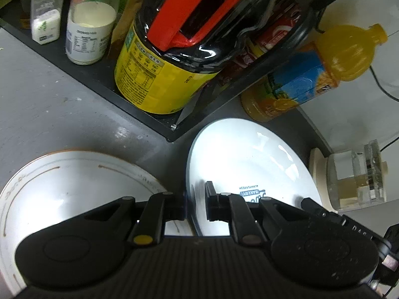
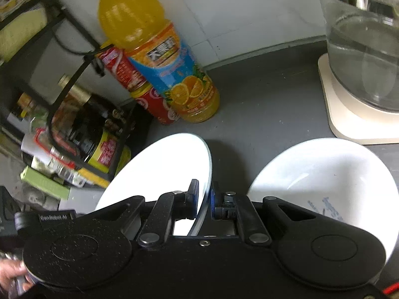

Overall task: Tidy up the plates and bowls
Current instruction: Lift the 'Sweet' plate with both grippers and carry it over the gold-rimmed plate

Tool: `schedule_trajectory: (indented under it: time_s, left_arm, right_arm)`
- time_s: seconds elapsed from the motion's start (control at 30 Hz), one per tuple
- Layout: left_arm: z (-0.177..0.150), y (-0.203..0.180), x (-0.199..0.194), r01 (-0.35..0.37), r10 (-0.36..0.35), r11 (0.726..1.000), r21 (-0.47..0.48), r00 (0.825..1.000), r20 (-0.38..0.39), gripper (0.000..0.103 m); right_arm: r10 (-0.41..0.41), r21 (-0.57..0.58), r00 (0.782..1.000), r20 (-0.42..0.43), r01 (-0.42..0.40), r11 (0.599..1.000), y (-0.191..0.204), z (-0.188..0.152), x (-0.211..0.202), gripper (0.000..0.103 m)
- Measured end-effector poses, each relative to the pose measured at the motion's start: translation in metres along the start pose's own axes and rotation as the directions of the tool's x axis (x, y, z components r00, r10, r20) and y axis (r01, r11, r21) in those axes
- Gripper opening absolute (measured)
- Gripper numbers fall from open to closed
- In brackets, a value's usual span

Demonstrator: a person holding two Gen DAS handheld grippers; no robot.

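A white plate (image 1: 249, 154) printed "BAKERY" lies tilted on the grey counter (image 1: 49, 104). My left gripper (image 1: 193, 204) is shut on its left rim. Beside it on the left is a white plate with a thin brown ring (image 1: 74, 182), partly hidden under the gripper body. In the right wrist view my right gripper (image 2: 205, 199) is shut on the right rim of a tilted plain white plate (image 2: 162, 169). I cannot tell whether it is the same plate. A white bowl (image 2: 324, 169) with faint blue print sits to the gripper's right.
A black rack (image 1: 99, 84) holds a yellow-labelled dark bottle (image 1: 154, 79) and spice jars (image 1: 46, 12). An orange juice bottle (image 2: 154, 57) and a red can (image 2: 149, 99) stand by the wall. A glass kettle (image 2: 361, 49) sits on its cream base (image 2: 349, 124) at the right.
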State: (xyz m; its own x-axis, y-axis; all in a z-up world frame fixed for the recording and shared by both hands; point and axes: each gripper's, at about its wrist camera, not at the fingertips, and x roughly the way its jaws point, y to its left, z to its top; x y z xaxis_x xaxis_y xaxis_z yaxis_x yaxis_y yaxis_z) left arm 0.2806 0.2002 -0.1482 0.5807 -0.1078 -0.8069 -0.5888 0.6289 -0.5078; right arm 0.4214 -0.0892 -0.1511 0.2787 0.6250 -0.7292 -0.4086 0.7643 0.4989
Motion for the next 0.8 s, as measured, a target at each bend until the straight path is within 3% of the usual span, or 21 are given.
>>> schedule_trajectory:
  time_s: [0.3, 0.8]
  left_arm:
    - [-0.016, 0.007, -0.04, -0.002, 0.002, 1.0, -0.001, 0.999, 0.039, 0.012]
    - [-0.044, 0.066, -0.08, -0.072, 0.081, 0.986, -0.151, 0.995, 0.054, 0.012]
  right_arm:
    - [0.043, -0.059, 0.999, -0.004, -0.043, 0.997, 0.017, -0.017, -0.025, 0.01]
    - [0.133, -0.157, 0.985, -0.113, -0.15, 0.976, 0.063, -0.043, -0.01, 0.01]
